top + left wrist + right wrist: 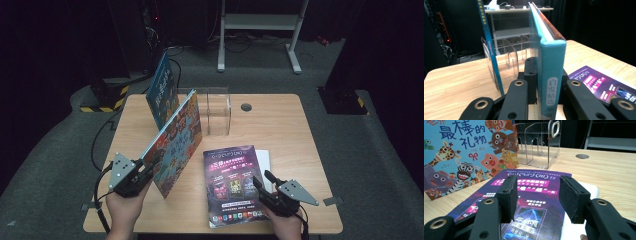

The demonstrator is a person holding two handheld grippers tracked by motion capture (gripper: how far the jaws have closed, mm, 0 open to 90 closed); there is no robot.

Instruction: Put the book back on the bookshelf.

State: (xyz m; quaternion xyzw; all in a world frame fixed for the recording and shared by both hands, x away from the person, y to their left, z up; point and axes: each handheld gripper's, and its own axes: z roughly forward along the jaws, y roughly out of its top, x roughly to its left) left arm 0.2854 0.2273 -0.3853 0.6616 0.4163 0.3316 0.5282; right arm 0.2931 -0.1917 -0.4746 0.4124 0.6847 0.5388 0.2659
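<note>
The left gripper [150,167] is clamped on the spine of the animal picture book [177,142], holding it upright at nine o'clock of the wooden table [280,125]. The step in hand looks like shelving it; next it must swing toward the clear rack [218,112] at twelve o'clock, probably beside the blue book [162,90] already standing there. The right gripper [261,182], jaws apart, hovers over the purple magazine [232,185] at five o'clock. Beyond lie grey carpet and a dark room.

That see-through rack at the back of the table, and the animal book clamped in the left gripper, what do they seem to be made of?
The rack looks like clear acrylic or similar hard plastic: you see straight through its glossy dividers. The animal book, held in the left gripper, appears to be a hardcover of paper-covered board: thick stiff covers, a flat printed spine, slight sheen.
</note>
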